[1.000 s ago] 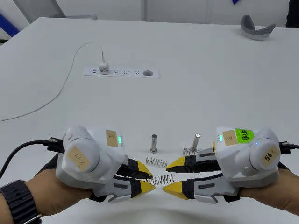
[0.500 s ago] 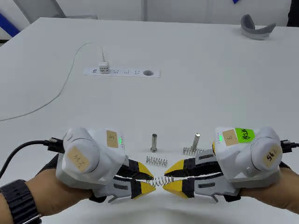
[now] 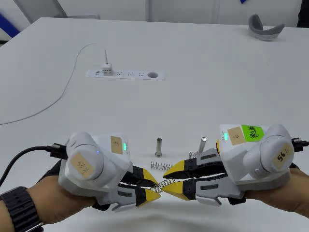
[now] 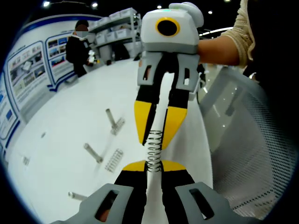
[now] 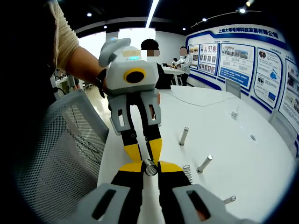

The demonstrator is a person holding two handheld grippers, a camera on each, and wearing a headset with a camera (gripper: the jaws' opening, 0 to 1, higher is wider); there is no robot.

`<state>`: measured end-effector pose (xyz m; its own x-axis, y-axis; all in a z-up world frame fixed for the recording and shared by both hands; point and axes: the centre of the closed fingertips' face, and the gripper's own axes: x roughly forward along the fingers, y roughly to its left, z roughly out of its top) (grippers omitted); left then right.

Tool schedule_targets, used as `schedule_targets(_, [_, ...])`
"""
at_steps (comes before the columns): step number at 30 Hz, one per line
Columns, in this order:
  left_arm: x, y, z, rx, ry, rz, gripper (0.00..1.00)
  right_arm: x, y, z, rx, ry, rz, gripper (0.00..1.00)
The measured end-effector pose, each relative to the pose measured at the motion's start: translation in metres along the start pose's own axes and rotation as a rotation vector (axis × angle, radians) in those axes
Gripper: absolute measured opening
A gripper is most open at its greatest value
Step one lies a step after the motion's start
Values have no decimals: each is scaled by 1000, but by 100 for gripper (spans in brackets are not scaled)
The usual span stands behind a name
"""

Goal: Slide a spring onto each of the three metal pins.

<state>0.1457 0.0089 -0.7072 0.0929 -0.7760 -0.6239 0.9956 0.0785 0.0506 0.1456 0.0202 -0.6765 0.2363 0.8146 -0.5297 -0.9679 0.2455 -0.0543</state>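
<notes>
Since a second ago the right gripper has slid left and its fingers, then spread, have drawn together on the spring. At far left a cable runs over the white table to a power strip further back. Nearer, the left gripper points right with its yellow-tipped fingers pressed onto one end of the spring, and the left gripper view shows the coil rising from between its tips (the coil looks a little bent). The spring sits just above the table, bridging the two grippers tip to tip. Behind the tips a loose spring lies flat, and beyond it the left pin stands upright and bare. Right of that, the right pin stands leaning slightly, with a third spring lying at its foot. The right gripper points left, pinching the spring's other end, and the right gripper view shows that end between its fingertips with a third pin off to the side.
</notes>
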Motion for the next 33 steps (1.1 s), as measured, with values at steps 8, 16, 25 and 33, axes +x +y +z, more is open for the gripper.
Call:
schedule_targets(8, [1,0,1,-2,-5,4,10,1,1,5,-2,-1,2,12])
schedule_targets(16, [2,0,3,4,-14,14,11,0,0,5,8,9,1,12])
schedule_targets(25, [0,-1,12,9,-47,8,15,1,0,2,18,20,-3,12])
schedule_targets(33, [1,-3,17,29,-72,13,12,1,0,2,39,21,-4,12])
